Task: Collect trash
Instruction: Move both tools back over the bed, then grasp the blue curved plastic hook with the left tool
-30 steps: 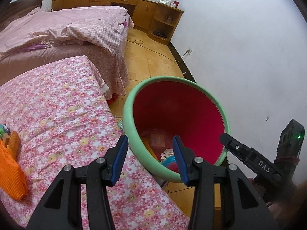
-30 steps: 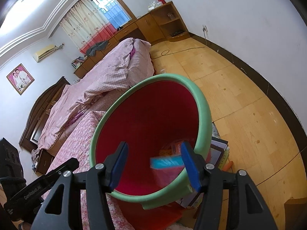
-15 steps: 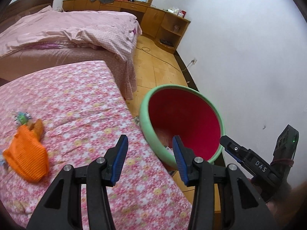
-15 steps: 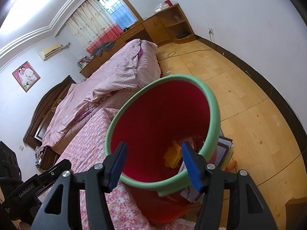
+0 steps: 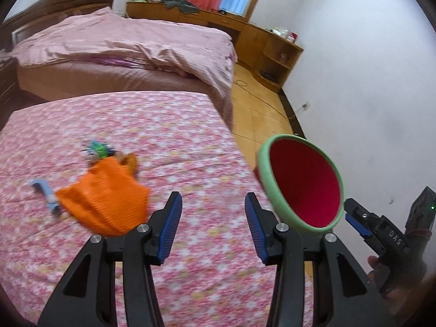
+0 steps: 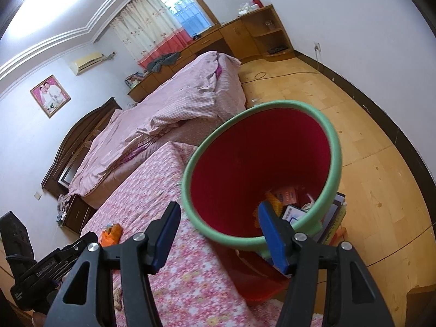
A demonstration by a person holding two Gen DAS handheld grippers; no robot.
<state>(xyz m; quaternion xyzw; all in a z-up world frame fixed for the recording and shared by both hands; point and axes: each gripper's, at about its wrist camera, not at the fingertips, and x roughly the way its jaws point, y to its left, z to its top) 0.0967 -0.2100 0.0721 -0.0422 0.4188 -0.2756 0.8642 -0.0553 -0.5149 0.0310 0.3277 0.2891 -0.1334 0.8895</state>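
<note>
Trash: one orange wrapper (image 5: 105, 194) on bedspread (image 5: 163, 141) | one bin (image 6: 331, 147) | left claw (image 5: 212, 229), right claw (image 6: 219, 238): both wide, empty

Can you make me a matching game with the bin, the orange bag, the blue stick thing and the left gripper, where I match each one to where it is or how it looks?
Things:
1. trash bin
2. orange bag
3. small blue item
4. left gripper

Descriptions:
A. open and holding nothing, above the floral cover
B. lying on the floral cover just left of the orange bag
C. red inside with a green rim, beside the floral cover's edge
D. crumpled on the floral cover, ribbed surface

Pairs: 1-C, 2-D, 3-B, 4-A
</note>
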